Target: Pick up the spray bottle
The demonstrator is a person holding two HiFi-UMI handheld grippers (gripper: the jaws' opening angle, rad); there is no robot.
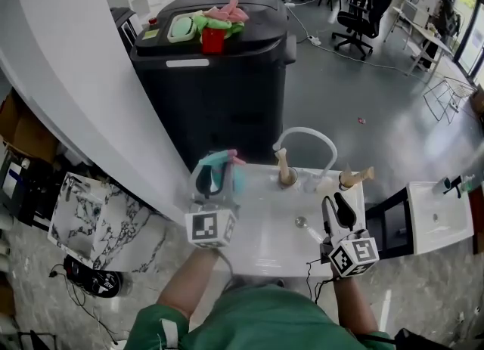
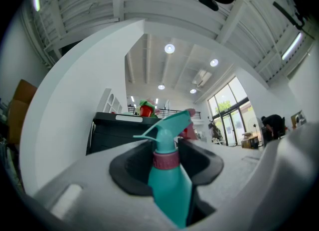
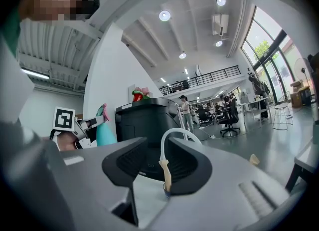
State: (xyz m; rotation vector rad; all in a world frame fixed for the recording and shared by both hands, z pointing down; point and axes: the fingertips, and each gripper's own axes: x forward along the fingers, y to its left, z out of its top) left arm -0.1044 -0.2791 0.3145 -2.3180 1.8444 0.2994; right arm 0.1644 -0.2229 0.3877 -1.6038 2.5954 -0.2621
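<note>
The left gripper (image 1: 215, 180) clamps the teal spray bottle (image 2: 168, 185) at its neck, upright and apparently clear of the white counter's (image 1: 261, 246) left edge, while the right gripper (image 1: 337, 218), jaws apart and empty, hovers over the counter's right side near the faucet (image 1: 306, 138).

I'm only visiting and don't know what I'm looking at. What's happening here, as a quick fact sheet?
left gripper: jaws closed on the teal spray bottle, near its pink collar
right gripper: jaws apart, nothing held
below the grippers: white sink with an arched faucet
behind: black bin, colourful items on its lid
</note>
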